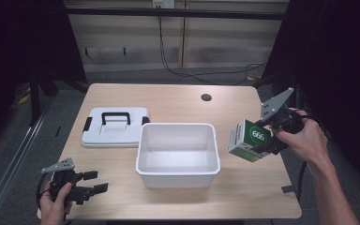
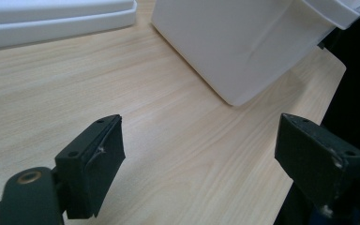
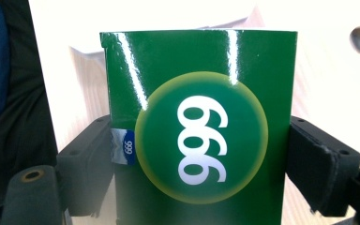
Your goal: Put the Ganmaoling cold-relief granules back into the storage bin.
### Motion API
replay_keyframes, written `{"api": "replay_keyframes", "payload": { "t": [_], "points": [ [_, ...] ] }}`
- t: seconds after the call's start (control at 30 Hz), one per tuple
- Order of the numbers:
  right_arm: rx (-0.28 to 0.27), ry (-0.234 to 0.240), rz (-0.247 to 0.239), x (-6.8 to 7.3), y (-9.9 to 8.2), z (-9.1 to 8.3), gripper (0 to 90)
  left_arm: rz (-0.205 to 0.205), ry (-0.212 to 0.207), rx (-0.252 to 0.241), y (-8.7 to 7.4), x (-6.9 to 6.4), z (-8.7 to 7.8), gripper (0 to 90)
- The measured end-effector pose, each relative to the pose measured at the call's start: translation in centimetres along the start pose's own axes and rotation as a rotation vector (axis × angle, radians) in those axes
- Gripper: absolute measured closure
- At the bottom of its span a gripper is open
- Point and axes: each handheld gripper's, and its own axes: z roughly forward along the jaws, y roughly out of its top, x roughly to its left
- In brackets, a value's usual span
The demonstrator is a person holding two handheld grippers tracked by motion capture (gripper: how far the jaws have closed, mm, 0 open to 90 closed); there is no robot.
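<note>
- At the near left corner of the bench (image 1: 243, 197), the left claw (image 1: 95, 182) hovers low with its jaws wide apart, nothing between them.
- Mid-bench stands the open white tub (image 1: 178, 173), its wall just ahead of the left claw in the left gripper view.
- Right of the tub, the right claw (image 1: 262, 140) is clamped on the green box (image 1: 249, 139), held above the bench's right edge.
- Farther left lies the white lid (image 1: 115, 133) with its black handle.

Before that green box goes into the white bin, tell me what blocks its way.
Nothing visible does. The right claw holds the green box in the air just right of the white bin, which is open-topped; its lid lies apart, to the left.
</note>
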Motion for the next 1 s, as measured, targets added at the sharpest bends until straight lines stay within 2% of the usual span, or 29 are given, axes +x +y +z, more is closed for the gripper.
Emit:
{"api": "replay_keyframes", "payload": {
  "t": [0.17,0.33,0.43,0.63,1.0],
  "points": [
    [-0.001,-0.008,-0.014,-0.1,1.4,-0.7,16.6,0.006,-0.003,0.002,0.0,-0.1,0.0,16.0],
    [-0.031,-0.008,-0.041,-0.4,2.8,-1.2,16.6,0.013,0.0,0.006,0.0,-0.1,0.1,16.0],
    [-0.036,0.0,-0.058,-0.3,3.7,-1.1,16.6,0.009,0.002,-0.001,0.0,-0.2,0.0,16.0],
    [-0.006,0.019,-0.08,-0.3,5.4,-0.5,16.6,0.008,0.002,-0.008,0.0,-0.1,-0.1,16.0],
    [-0.01,0.041,-0.114,0.1,8.0,-0.5,16.6,0.006,0.004,-0.005,0.0,-0.1,-0.1,16.0]
  ]
}}
